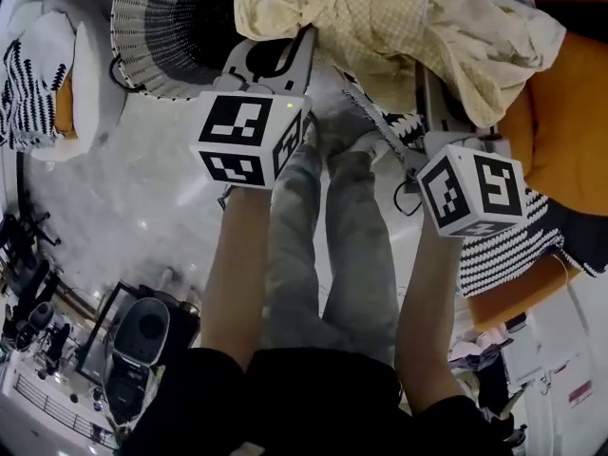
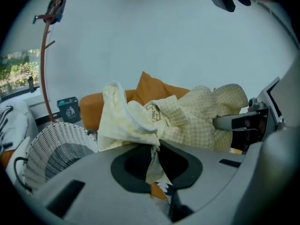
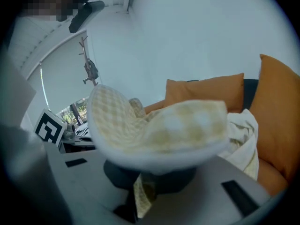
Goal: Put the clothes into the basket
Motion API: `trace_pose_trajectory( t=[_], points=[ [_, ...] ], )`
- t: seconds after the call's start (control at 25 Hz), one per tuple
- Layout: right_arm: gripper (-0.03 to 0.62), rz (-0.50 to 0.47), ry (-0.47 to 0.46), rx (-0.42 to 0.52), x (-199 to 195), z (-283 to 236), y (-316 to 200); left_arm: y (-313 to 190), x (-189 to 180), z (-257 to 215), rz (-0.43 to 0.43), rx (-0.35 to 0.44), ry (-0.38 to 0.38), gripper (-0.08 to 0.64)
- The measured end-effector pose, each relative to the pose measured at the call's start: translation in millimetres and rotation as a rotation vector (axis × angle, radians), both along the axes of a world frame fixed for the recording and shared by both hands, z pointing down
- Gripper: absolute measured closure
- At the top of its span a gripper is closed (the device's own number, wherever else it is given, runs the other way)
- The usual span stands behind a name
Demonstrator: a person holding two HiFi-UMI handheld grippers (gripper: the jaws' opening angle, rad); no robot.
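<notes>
Clothes here come down to one pale yellow checked garment (image 1: 399, 27), bunched and held in the air at 12 to 1 o'clock in the head view, between both grippers. It is not in the basket (image 1: 142, 27). That white wicker tub sits at 11 o'clock, with the garment's left edge just beside its right rim. Its ribbed inside shows dark.

In the left gripper view the basket (image 2: 51, 144) stands at 8 o'clock. The garment (image 2: 187, 121) fills the middle, in front of an orange sofa. The cloth is a fine yellow-and-cream check with a plain cream lining, crumpled into soft folds. Dark script marks the inside of its neckband, too small to read. A small dark bin (image 2: 69, 109) at 9 o'clock carries a white litter pictogram.

The left gripper (image 1: 280, 60) has its jaws pressed together on a twisted fold of the garment. The right gripper (image 1: 442, 112) likewise pinches a strip of it, and its own view shows the garment (image 3: 154, 125) ballooning over the jaws.

A black-and-white zigzag cloth (image 1: 518, 240) lies on the sofa (image 1: 560, 131) at 3 o'clock in the head view.
</notes>
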State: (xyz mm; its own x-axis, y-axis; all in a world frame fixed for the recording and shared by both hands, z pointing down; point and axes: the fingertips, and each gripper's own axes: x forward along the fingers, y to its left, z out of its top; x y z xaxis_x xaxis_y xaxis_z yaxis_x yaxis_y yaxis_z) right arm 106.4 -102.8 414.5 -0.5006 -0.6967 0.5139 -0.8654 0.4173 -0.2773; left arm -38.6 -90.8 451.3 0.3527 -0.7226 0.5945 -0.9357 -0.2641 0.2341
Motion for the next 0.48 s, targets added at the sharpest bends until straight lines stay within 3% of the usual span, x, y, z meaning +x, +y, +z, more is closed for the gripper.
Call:
trace_pose_trajectory(
  t=[0.2, 0.48],
  points=[
    [0.545, -0.131, -0.023, 0.012, -79, -8, -4, 16, -67, -4, -0.121, 0.003, -0.011, 0.518],
    [0.545, -0.311, -0.075, 0.032, -148, -24, 14, 58, -129, -19, -0.305, 0.019, -0.05, 0.518]
  ],
)
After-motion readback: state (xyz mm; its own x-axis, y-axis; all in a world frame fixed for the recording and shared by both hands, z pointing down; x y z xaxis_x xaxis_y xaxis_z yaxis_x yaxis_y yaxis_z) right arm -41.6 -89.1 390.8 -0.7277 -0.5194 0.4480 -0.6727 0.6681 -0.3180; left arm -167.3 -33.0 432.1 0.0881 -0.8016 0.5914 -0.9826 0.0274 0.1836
